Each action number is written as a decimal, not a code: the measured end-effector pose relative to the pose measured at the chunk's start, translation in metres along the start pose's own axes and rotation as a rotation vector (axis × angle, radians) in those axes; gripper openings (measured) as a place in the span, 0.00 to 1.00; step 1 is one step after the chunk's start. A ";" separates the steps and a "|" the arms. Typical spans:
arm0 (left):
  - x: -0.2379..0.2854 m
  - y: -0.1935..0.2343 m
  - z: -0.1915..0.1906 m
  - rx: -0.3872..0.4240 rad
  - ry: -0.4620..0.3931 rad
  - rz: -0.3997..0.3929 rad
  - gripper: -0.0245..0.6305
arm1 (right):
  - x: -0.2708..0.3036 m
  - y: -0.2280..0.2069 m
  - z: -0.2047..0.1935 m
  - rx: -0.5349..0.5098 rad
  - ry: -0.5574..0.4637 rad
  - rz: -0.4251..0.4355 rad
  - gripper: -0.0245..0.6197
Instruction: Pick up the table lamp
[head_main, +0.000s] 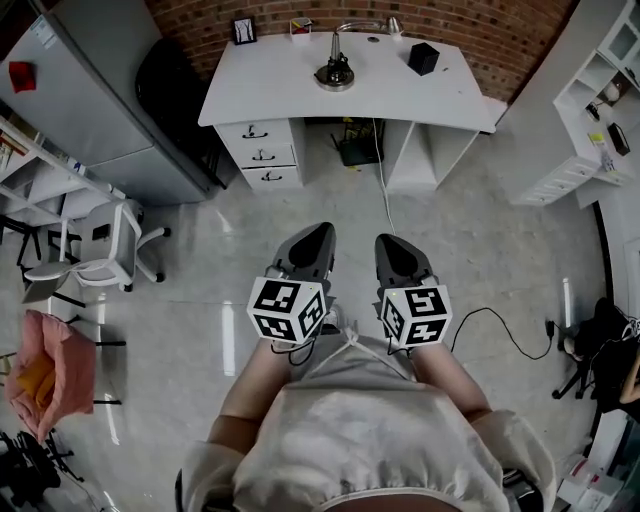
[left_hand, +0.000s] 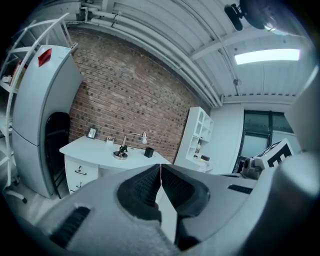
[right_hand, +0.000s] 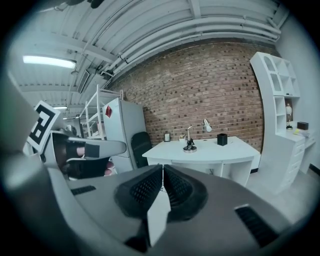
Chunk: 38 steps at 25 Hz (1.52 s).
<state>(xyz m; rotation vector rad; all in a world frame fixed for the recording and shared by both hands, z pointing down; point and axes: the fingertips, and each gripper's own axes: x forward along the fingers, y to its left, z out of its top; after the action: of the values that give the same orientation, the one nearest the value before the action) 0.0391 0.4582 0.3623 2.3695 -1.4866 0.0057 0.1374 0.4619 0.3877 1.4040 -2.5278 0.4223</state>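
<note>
The table lamp (head_main: 336, 66) stands on the white desk (head_main: 270, 85) by the brick wall, with a round metal base, a jointed arm and a small shade (head_main: 393, 25) reaching right. It also shows far off as the lamp (left_hand: 122, 149) in the left gripper view and the lamp (right_hand: 190, 142) in the right gripper view. My left gripper (head_main: 316, 238) and right gripper (head_main: 394, 248) are held side by side over the floor, well short of the desk. Both are shut with nothing between the jaws.
On the desk sit a black cube holder (head_main: 423, 58), a small picture frame (head_main: 243, 30) and a little box (head_main: 300, 27). A drawer unit (head_main: 258, 150) is under the desk's left side. A refrigerator (head_main: 95, 90) and black chair (head_main: 175, 75) stand left, white shelving (head_main: 590, 110) right, cables (head_main: 500, 325) on the floor.
</note>
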 end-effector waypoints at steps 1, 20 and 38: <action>0.002 0.012 0.005 0.004 0.000 0.001 0.07 | 0.012 0.004 0.004 0.003 -0.003 0.000 0.08; 0.079 0.139 0.027 -0.061 0.014 0.100 0.07 | 0.164 -0.024 0.028 -0.017 0.084 0.043 0.08; 0.318 0.207 0.090 -0.051 0.010 0.234 0.07 | 0.358 -0.199 0.122 -0.084 0.107 0.164 0.08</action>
<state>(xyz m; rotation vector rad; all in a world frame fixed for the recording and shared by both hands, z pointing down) -0.0144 0.0737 0.3949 2.1407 -1.7287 0.0364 0.1150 0.0356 0.4184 1.1192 -2.5505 0.4029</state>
